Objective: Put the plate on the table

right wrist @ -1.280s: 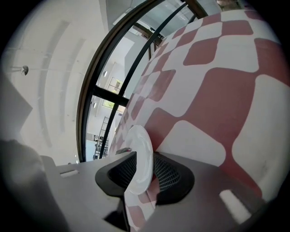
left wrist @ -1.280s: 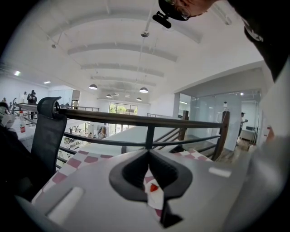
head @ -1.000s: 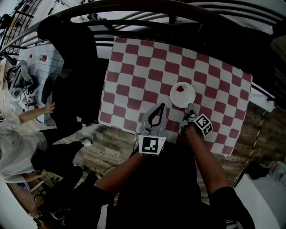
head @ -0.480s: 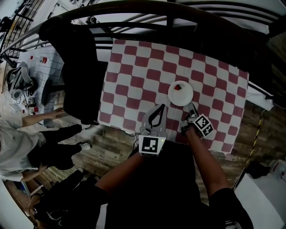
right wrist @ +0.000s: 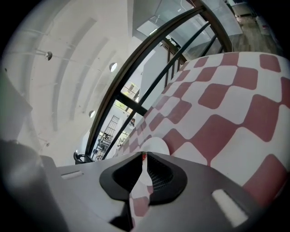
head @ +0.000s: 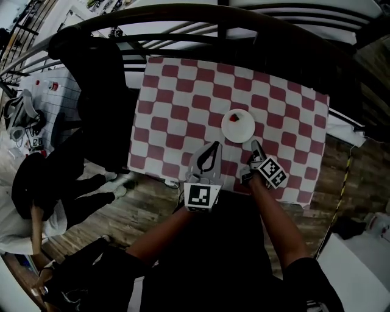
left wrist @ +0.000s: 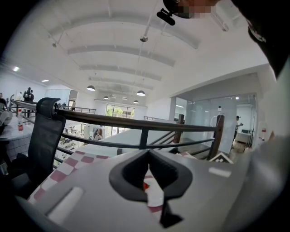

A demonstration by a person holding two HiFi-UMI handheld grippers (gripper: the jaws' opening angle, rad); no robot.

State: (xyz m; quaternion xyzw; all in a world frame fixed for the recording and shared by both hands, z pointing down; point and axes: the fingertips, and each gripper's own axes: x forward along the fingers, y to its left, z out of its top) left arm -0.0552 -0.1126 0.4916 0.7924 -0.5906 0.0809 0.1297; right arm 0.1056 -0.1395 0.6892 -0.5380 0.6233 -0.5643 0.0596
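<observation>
Sitting flat on the checked cloth, the plate [head: 238, 126] is down on the table [head: 177, 103], a little right of centre and somewhat nearer the near edge than the far one. There is a small red thing [head: 235, 117] on its far side, too small to name. The plate rests level and nothing props or grips it, so by my read the placing itself is done.

Now the right gripper [head: 255, 146]: it hangs just off the plate's near rim, close but clear of it, pointing toward it from the near edge. Its own view looks along the jaws at the white disc [right wrist: 154, 146] ahead, with bare cloth showing through between them. Those jaws have just been closing and now stand only a narrow slit apart, with nothing in them.

Over to the left gripper [head: 214, 146]: it hovers above the near edge, left of the plate and apart from it, looking like a spare hand on standby. In its own view the tips [left wrist: 148, 154] meet, closed on nothing at all.

A black chair [head: 91, 73] stands at the table's left edge, and a dark railing [head: 244, 18] runs beyond the far edge.
</observation>
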